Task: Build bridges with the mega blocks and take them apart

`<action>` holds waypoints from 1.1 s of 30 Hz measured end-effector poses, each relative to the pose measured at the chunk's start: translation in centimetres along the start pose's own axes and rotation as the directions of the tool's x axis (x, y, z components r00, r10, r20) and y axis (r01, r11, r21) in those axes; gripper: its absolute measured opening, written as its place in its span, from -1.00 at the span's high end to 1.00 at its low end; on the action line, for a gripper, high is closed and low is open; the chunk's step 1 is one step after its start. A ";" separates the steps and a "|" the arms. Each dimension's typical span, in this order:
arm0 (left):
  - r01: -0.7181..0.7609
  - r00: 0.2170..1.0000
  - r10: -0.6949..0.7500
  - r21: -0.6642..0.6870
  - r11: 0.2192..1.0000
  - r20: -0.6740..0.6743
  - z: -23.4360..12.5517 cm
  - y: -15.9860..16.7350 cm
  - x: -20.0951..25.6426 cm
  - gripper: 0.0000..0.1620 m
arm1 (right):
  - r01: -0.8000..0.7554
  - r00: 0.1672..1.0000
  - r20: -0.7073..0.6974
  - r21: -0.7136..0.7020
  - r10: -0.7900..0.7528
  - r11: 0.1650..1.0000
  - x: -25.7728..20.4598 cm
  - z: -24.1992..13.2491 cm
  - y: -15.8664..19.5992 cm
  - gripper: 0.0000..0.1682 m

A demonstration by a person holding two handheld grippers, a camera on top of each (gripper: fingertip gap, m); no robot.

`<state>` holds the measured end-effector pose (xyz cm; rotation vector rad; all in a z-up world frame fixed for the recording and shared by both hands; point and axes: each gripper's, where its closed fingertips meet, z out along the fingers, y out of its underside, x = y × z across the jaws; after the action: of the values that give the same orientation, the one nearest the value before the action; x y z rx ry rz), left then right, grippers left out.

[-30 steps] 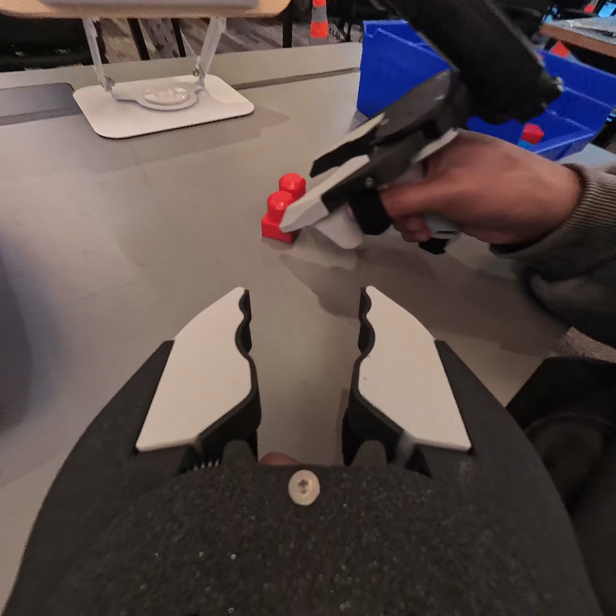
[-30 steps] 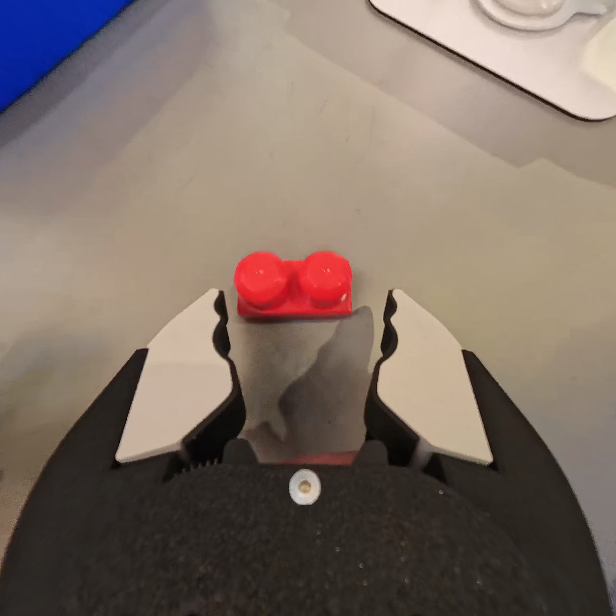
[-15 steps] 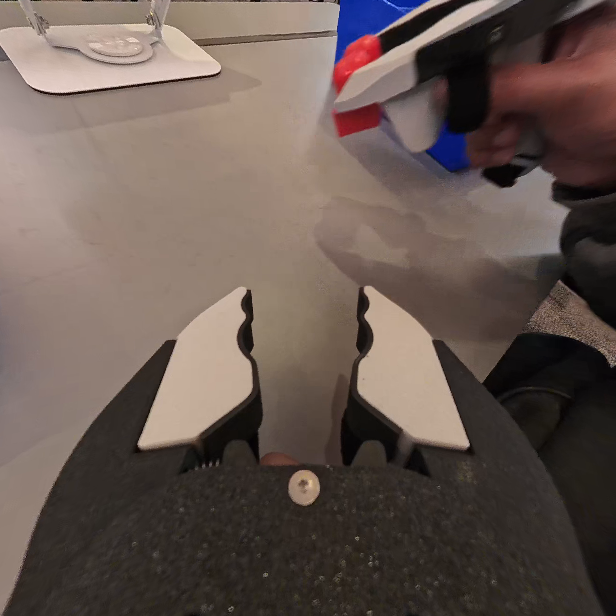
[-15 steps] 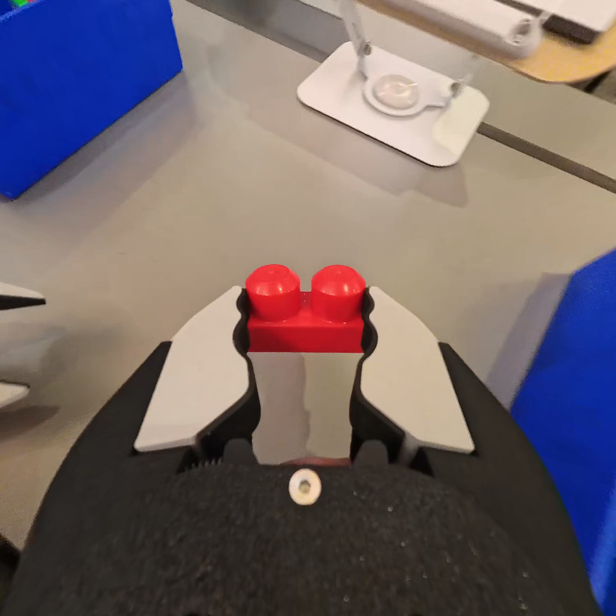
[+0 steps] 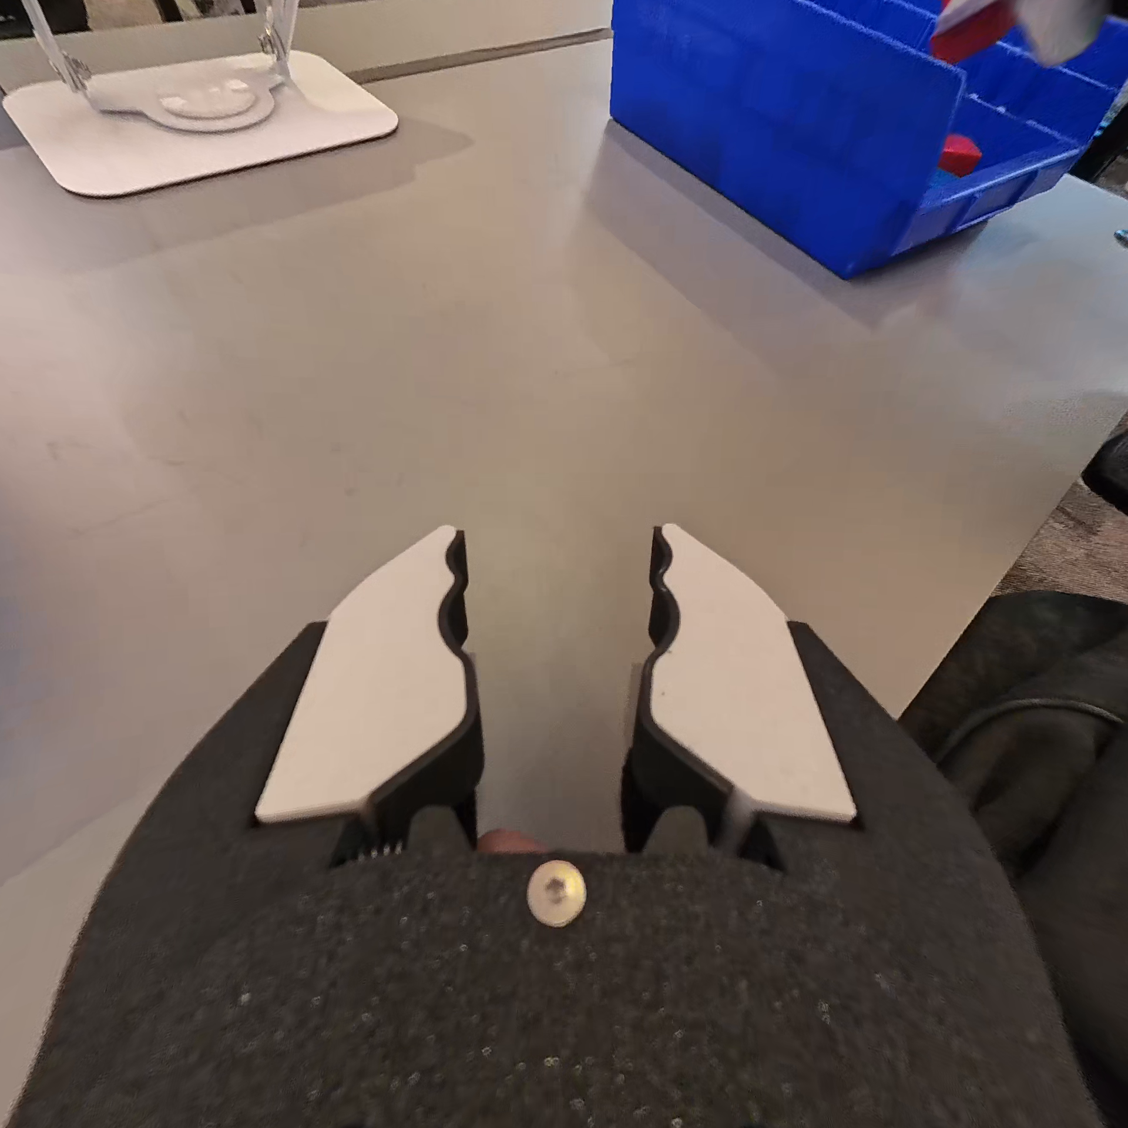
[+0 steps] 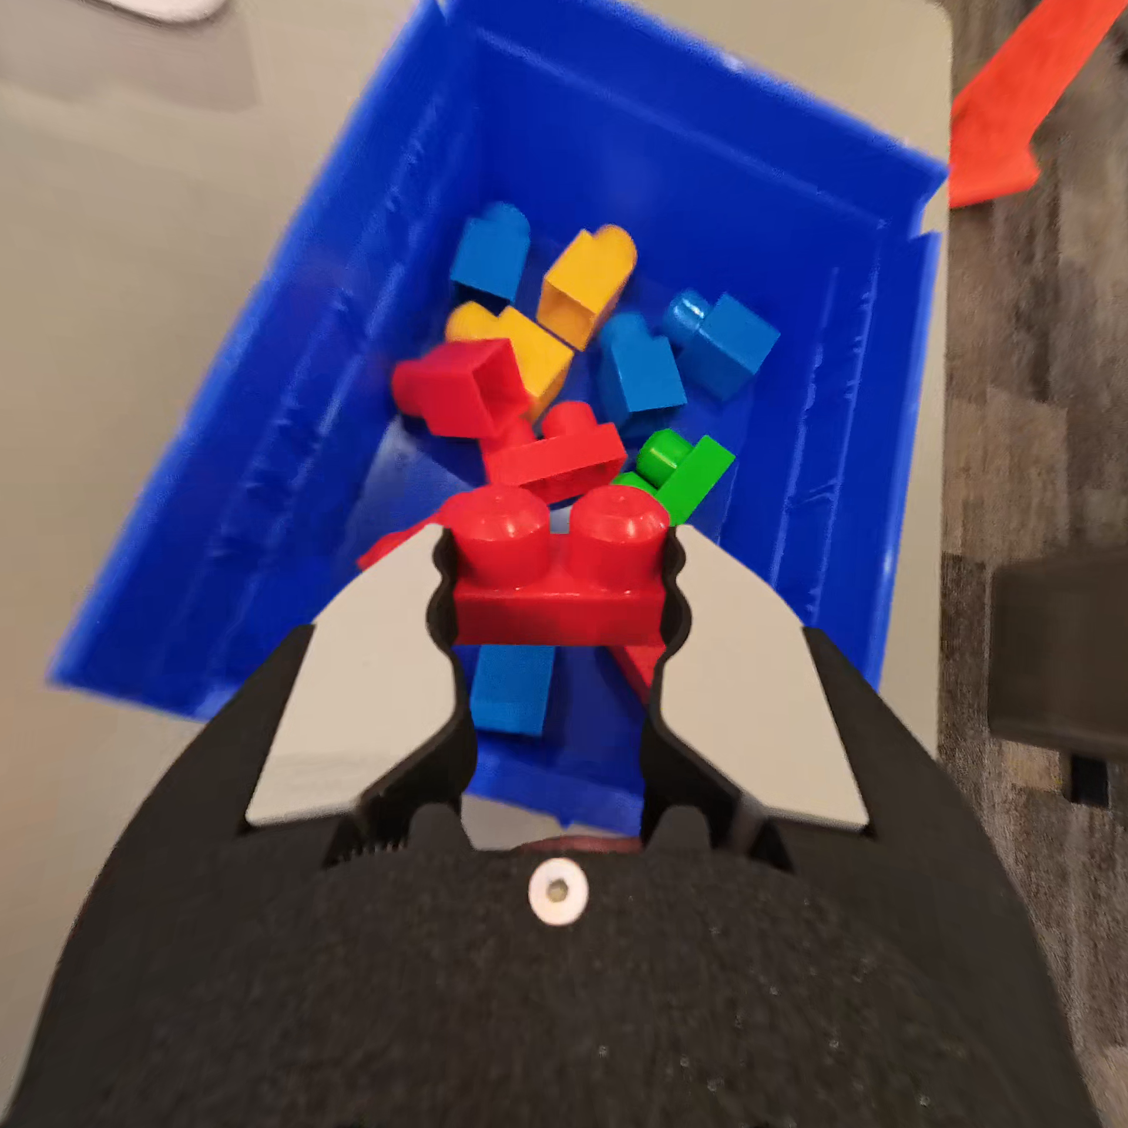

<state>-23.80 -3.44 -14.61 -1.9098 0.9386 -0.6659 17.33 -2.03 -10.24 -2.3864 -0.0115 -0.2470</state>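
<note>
Left wrist view: grey table (image 5: 427, 366); white flat stand base (image 5: 201, 131) upper left; blue plastic bin (image 5: 793, 122) upper right. Right wrist view: loose plastic blocks (image 6: 586, 366) in bin, centre; red two-stud block (image 6: 558, 586) between right gripper (image 6: 558, 537) fingertips, above bin.

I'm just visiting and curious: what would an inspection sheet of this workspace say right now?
Surface: grey table, bare in front of the left tool.
Job's things: red two-stud block held above the blue bin; loose blue, yellow, red and green blocks inside.
Clutter: white stand base at the far left.
Grippers: left tool open, empty; right tool shut on the block.
Cables: one thin cable over dark fabric at the right.
Surroundings: carpet floor, orange strip.
</note>
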 end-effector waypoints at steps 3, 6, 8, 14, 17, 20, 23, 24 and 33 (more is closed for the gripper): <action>-0.028 0.999 0.028 0.006 1.000 0.023 0.0 -0.1 -0.1 0.30 | 0.021 0.999 -0.044 -0.112 -0.026 0.994 1.4 3.6 1.6 0.22; -0.059 0.997 0.059 -0.004 0.998 0.046 0.0 0.1 -0.3 0.30 | -0.003 0.998 -0.066 -0.168 -0.009 0.986 2.2 5.2 2.7 0.22; -0.071 0.996 0.071 -0.012 0.997 0.061 0.0 0.2 -0.5 0.30 | 0.011 0.998 -0.066 -0.176 -0.023 0.984 2.3 5.3 3.2 0.22; -0.045 0.998 0.045 -0.017 0.999 0.044 0.0 0.3 -0.5 0.30 | -0.012 0.997 -0.074 0.074 0.018 0.997 1.4 -1.0 0.3 0.18; -0.013 1.000 0.014 -0.034 0.999 0.020 0.2 0.5 -0.3 0.29 | -0.067 0.988 0.151 0.273 0.026 0.960 -5.3 -4.6 -0.9 0.24; -0.002 1.000 0.003 -0.039 0.999 0.020 0.2 0.6 -0.4 0.29 | -0.120 0.898 0.437 0.377 -0.063 0.918 -15.1 -7.0 -0.2 0.26; 0.003 1.000 -0.002 -0.043 0.999 0.024 0.3 0.7 -0.5 0.29 | -0.140 0.794 0.591 0.401 -0.139 0.905 -22.4 -8.2 1.4 0.23; 0.005 1.000 -0.003 -0.045 0.999 0.026 0.3 0.7 -0.5 0.29 | -0.128 0.777 0.608 0.404 -0.161 0.906 -23.9 -8.1 2.0 0.21; -0.007 1.000 0.006 -0.071 0.997 -0.015 0.4 0.9 0.0 0.28 | -0.065 0.776 0.611 0.326 -0.158 0.943 -25.4 -6.2 5.2 0.23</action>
<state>-23.78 -3.59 -15.64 -1.9660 0.9892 -0.6510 -8.28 -8.45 -13.90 -2.0215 -0.3999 0.5155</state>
